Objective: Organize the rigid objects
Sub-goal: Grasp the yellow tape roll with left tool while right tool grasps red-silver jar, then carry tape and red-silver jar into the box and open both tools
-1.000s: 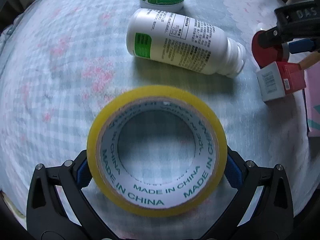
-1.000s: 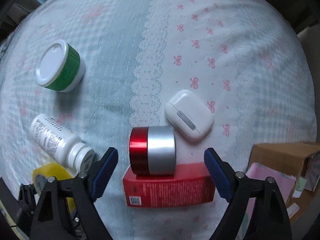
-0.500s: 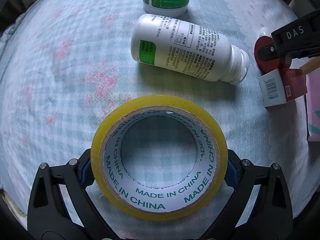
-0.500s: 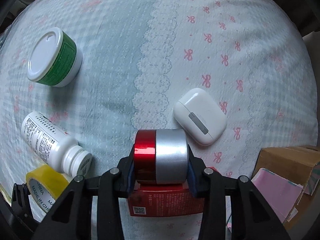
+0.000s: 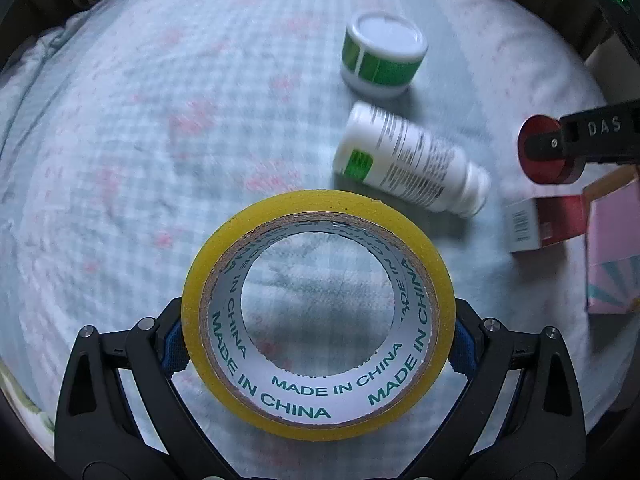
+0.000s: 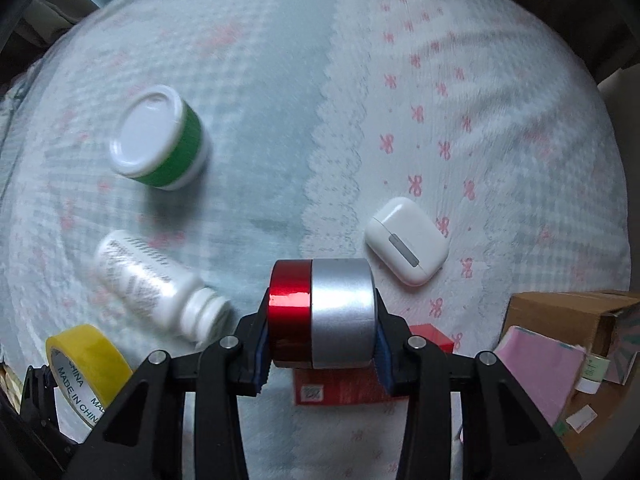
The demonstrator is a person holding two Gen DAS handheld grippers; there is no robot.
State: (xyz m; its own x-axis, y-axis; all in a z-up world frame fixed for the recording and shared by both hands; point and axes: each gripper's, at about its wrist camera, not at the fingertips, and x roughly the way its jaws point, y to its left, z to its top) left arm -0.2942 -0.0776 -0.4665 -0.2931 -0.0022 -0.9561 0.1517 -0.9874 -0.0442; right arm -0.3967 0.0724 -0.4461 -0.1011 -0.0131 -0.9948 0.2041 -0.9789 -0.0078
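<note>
Bed (image 6: 280, 80): soft quilted cover, pale blue check on one half, white with pink bows on the other, the two joined by a scalloped lace band; it will give under any load set on it.

Cardboard box (image 6: 568, 312): open, brown, at the bed's right edge beside pink packets (image 6: 536, 376).

Tape roll (image 5: 318, 304): yellow ring on a card core printed MADE IN CHINA, clamped across its outer wall by the left hand-held gripper (image 5: 318, 340) and apparently held clear of the cover. Judged light and stiff across its width (the smooth film is slippery, so the blue pads belong on opposite sides of the full diameter, as here).

White bottle (image 5: 412, 160): smooth plastic cylinder lying on its side near the tape, printed label, ribbed neck. Likely to roll; best taken across the body, not the neck.

Green-banded jar (image 5: 382, 58): squat, upright, flat white lid, just beyond the bottle. Judged stable and rigid.

Red carton (image 5: 544, 220): small rectangular card box lying flat, directly beneath the right hand-held gripper; its walls would dent under hard pressure.

Red-and-silver tin (image 6: 322, 312): short metal cylinder, glossy red part and brushed silver part, axis horizontal, clamped end to end by the right hand-held gripper (image 6: 322, 344) above the carton. Hard and slick (the flat ends give the surest seat).

Earbud case (image 6: 406, 246): white, rounded, polished, on the bow-print side near the tin; judged light and prone to slipping.
</note>
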